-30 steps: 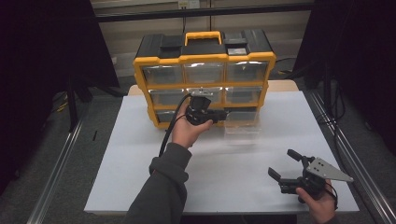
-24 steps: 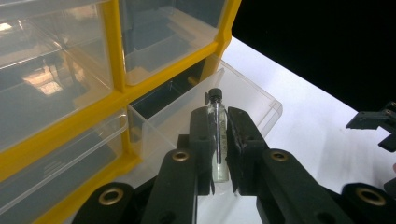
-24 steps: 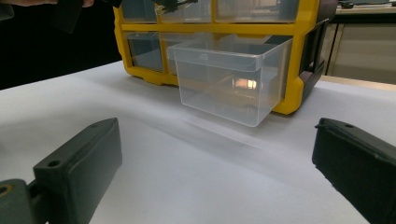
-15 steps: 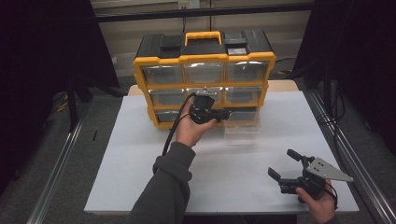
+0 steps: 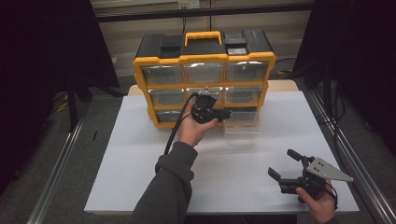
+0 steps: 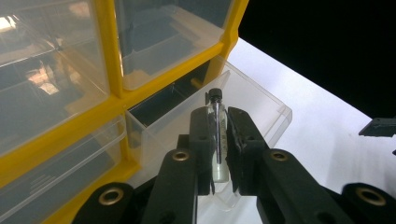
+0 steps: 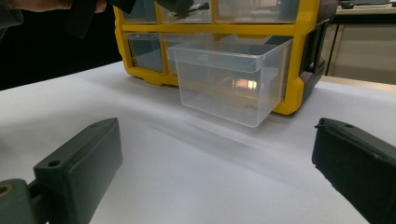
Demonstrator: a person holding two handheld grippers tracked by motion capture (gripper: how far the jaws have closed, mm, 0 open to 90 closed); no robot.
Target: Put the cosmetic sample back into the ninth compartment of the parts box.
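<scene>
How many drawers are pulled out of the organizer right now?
1: the bottom-right drawer is pulled out onto the table, with the left gripper holding a vial above it. The other drawers of the organizer look shut, though the hand hides part of the bottom row.

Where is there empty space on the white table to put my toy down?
The table is bare left of the sleeve, and between the sleeve and right gripper. It's crowded up by the organizer, around the open drawer and left gripper.

Words on the yellow and black plastic drawer cabinet [image 5: 204,60]: none to read
Words on the small clear glass vial [image 6: 217,140]: none to read
</scene>
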